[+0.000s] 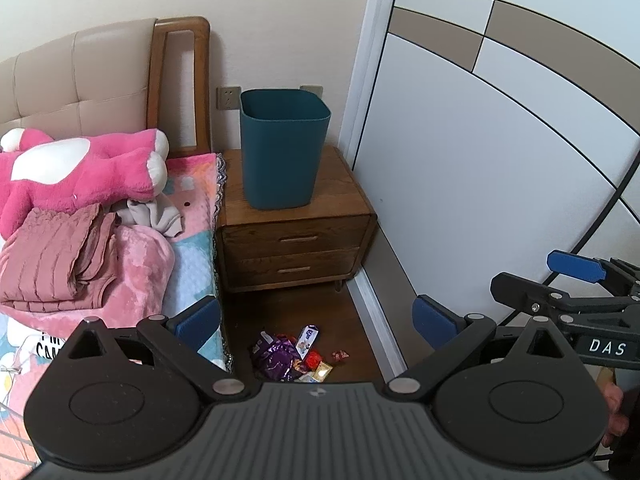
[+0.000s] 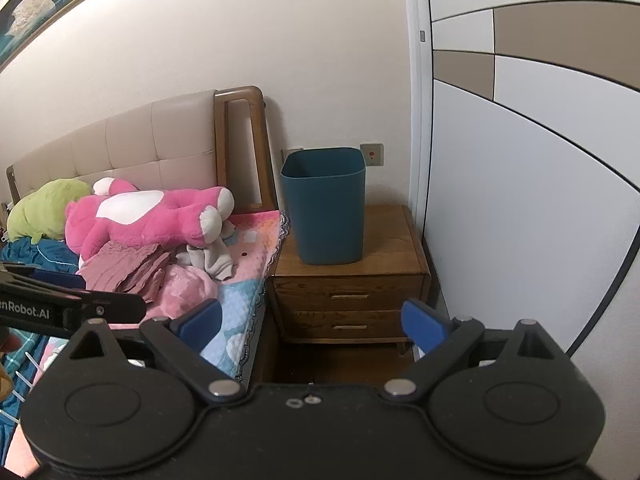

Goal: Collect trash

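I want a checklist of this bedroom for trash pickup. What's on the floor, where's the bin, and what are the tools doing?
Surface: wooden floor between bed and wardrobe.
Job's things: pile of wrappers on the floor before the nightstand; teal bin upright on the nightstand, contents hidden.
Clutter: pink plush toy, folded pink clothes, green plush on the bed.
Grippers: left tool open, holding nothing; right tool open, holding nothing.
Cables: nothing seen.
Surroundings: padded headboard, wardrobe door, wall outlet.

Even soft indoor light, sharp focus, strong fisheye edge-bending.
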Motion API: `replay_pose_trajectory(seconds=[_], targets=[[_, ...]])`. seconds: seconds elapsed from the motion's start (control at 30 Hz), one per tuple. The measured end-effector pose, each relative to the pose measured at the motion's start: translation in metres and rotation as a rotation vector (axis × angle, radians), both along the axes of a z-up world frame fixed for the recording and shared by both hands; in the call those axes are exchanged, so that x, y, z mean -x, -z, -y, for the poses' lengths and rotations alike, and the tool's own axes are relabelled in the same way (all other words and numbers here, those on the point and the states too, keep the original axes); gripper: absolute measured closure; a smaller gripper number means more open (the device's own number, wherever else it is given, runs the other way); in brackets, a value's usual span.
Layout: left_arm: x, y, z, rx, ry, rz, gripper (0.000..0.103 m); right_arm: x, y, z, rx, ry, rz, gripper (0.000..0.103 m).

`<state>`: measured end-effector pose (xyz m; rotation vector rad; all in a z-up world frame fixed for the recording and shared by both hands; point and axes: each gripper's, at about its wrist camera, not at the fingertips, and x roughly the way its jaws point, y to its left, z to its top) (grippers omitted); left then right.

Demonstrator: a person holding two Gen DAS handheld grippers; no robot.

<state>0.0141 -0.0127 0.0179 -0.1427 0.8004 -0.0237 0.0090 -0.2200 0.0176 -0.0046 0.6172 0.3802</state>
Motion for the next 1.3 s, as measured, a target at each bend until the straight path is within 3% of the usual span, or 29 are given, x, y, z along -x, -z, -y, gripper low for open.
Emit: replay_pose_trajectory(seconds=[0.43,0.77,0.97,1.07,1.3], targets=[[-0.025,0.018,-0.005,-0.019,-0.041,-0.030,0.000,-0.027,0.011,-0.005,0.008,-0.034,-0.038,0.007],[-0.102,0.062,0.016,-0.060,-0.100,-0.125,0.000,-0.094,0.058,0.012,0.034,-0.078,-0.117,0.007],[-0.166,0.131,0.021,-0.121,-0.228,-0.253,0.000,-0.175,0.143,0.014,0.092,-0.209,-0.141,0.010],[-0.190,0.172,0.017,-0.094,-0.273,-0.308,0.000,-0.216,0.198,0.013,0.148,-0.240,-0.234,0.015],[-0.234,0.305,0.012,-0.038,-0.273,-0.532,0.000,-0.251,0.300,0.003,0.267,-0.343,-0.384,0.016]])
